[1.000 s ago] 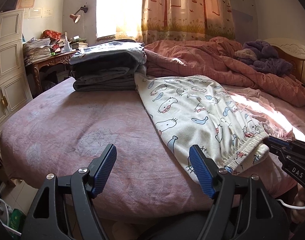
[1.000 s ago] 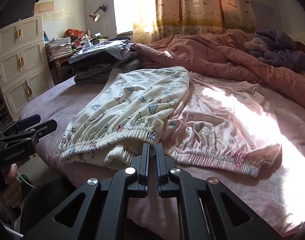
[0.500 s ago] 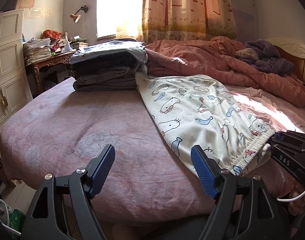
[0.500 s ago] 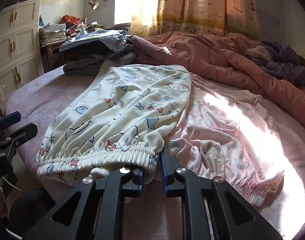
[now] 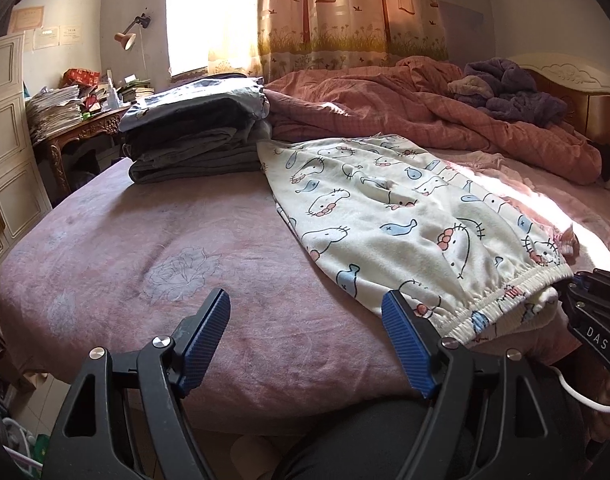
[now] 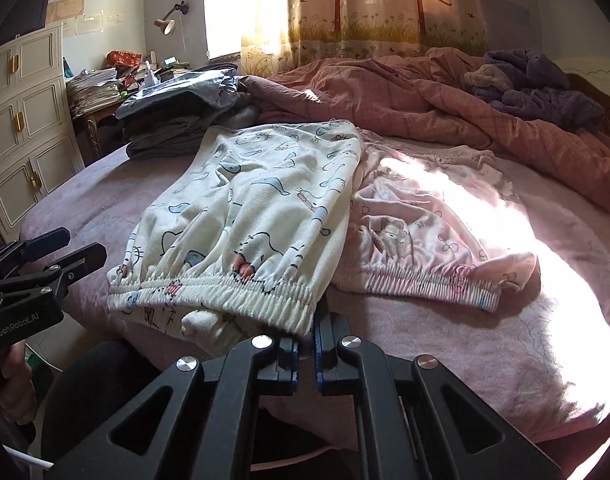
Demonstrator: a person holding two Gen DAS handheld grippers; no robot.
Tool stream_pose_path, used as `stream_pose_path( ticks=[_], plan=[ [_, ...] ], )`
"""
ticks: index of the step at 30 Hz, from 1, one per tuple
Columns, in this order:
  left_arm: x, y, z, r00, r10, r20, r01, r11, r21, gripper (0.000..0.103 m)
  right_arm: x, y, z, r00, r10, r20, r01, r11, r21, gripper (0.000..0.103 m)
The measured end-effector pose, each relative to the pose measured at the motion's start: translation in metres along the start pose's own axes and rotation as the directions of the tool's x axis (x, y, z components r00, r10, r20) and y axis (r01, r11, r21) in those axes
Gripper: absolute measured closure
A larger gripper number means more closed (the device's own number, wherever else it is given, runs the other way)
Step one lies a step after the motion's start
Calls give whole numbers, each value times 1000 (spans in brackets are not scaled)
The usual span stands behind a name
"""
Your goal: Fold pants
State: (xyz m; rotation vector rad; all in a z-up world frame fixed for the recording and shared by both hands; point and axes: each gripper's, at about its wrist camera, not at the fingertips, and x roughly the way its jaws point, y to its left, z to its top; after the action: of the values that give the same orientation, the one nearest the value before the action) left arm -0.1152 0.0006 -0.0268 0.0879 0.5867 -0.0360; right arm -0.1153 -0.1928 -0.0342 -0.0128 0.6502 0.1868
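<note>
Right claw [image 6: 305,344] tips under pants [image 6: 241,216] waistband

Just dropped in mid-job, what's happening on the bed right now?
Pants folding is under way. The right claw is shut on the elastic waistband corner of the cream cat-print pants, which lie on the bed. The left claw is wide open, empty, hovering over bare bedsheet beside that waistband. Pink pants lie unfolded alongside, and a stack of folded clothes sits behind.
</note>
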Motion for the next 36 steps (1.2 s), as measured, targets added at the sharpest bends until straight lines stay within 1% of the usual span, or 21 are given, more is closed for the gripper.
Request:
stream_pose_path(
  ticks=[2,4,6,9,12,13,15,18,19,20,22,26,27,28,31,33,34,36],
  plan=[
    [4,0,-1,1000,6,-12,-6,1000,0,26,3,0,-6,1000,-11,-9,11,1000,-11,98],
    [7,0,-1,1000,-2,-29,2,1000,-10,26,7,-2,-9,999,-1,-34,1,1000,14,98],
    [7,1,-2,999,-10,-31,9,1000,-15,26,0,-3,-8,1000,9,-26,-8,999,41,98],
    [8,2,-3,999,-1,-33,0,1000,-17,26,-8,1,-7,1000,6,-16,-5,999,35,98],
    [9,3,-2,999,0,-34,-1,1000,-24,26,2,-1,-13,999,17,-52,-15,999,39,98],
    [9,3,0,1000,1,-29,-1,1000,-20,26,4,-4,-15,998,32,-57,-29,998,50,98],
    [5,3,4,1000,15,-7,-15,1000,-6,26,-2,-13,-14,997,73,-41,-69,994,86,95],
    [-2,5,16,998,37,48,-37,999,1,26,-12,-23,-12,995,93,-20,-90,990,105,82],
    [-3,6,21,997,39,65,-39,999,0,26,-16,-25,-11,996,83,-21,-81,992,97,77],
    [-5,8,27,996,42,84,-42,999,-1,26,-21,-27,-10,997,67,-23,-65,994,84,76],
    [-7,14,38,991,55,121,-54,998,-9,26,-35,-33,-7,999,41,7,-41,997,63,71],
    [-13,20,59,981,76,180,-74,997,-22,26,-62,-47,8,997,-33,74,29,999,42,65],
    [-14,20,62,977,80,196,-76,997,-25,26,-67,-51,10,996,-39,86,36,998,46,61],
    [-15,19,65,974,80,210,-77,997,-24,24,-72,-55,13,994,-41,98,36,998,52,58],
    [-13,11,77,969,74,237,-77,997,3,23,-78,-63,22,989,-66,133,61,997,44,58],
    [-11,5,88,963,53,263,-61,998,24,23,-75,-68,37,984,-91,153,85,995,44,58],
    [-10,3,96,958,44,282,-55,998,30,23,-74,-71,47,983,-78,169,69,996,57,57],
    [-3,-1,116,948,49,314,-63,997,35,23,-72,-80,73,979,-29,203,12,996,86,54]
  ],
)
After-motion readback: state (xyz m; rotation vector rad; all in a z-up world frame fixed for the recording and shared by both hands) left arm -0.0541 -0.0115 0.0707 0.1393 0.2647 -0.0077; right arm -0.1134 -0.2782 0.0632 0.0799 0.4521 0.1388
